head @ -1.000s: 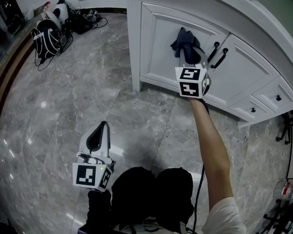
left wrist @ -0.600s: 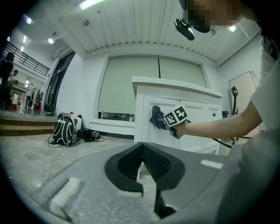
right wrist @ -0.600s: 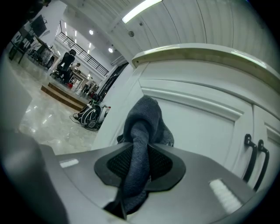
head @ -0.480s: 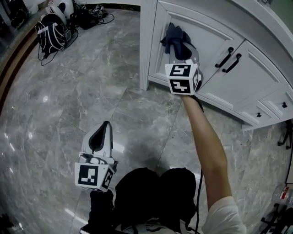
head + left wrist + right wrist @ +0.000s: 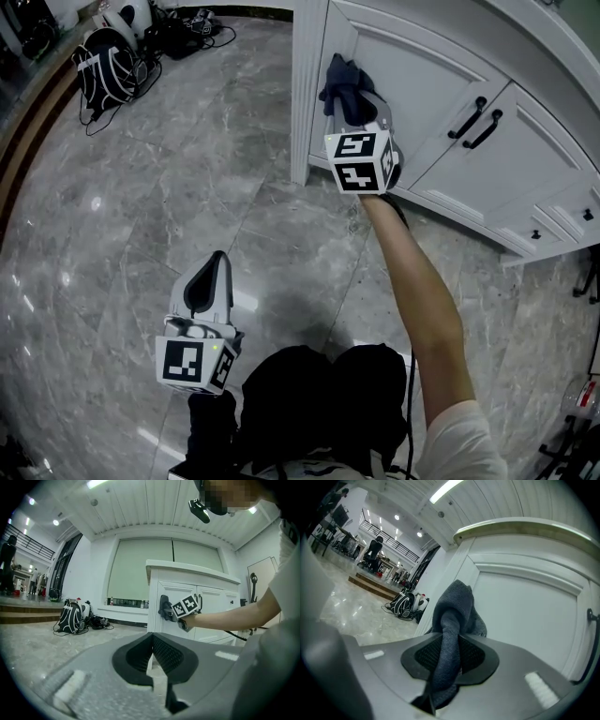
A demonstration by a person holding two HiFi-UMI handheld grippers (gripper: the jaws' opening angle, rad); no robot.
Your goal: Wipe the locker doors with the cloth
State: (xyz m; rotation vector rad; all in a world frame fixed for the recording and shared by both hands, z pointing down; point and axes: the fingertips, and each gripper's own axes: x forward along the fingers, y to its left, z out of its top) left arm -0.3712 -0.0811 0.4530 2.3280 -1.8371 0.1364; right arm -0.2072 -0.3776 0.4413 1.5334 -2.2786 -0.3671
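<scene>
My right gripper [image 5: 354,110] is shut on a dark blue-grey cloth [image 5: 339,86], which bunches out past the jaws and presses against the left edge of a white panelled locker door [image 5: 412,66]. In the right gripper view the cloth [image 5: 453,620] runs up between the jaws and rests on the door panel [image 5: 529,611]. My left gripper [image 5: 208,286] hangs low over the marble floor, far from the doors, its jaws shut with nothing in them. The left gripper view shows its jaws [image 5: 152,656] meeting, with the cloth [image 5: 165,607] and the white locker [image 5: 187,592] far ahead.
A second door [image 5: 497,159] to the right carries black handles [image 5: 478,117], with small drawers [image 5: 572,211] beyond. A black backpack [image 5: 105,70] and cables lie on the grey marble floor [image 5: 169,187] at the upper left. The person's legs are below.
My right gripper has slid the cloth leftward across the door, from near the handles to the door's left edge. The left gripper has stayed put.
</scene>
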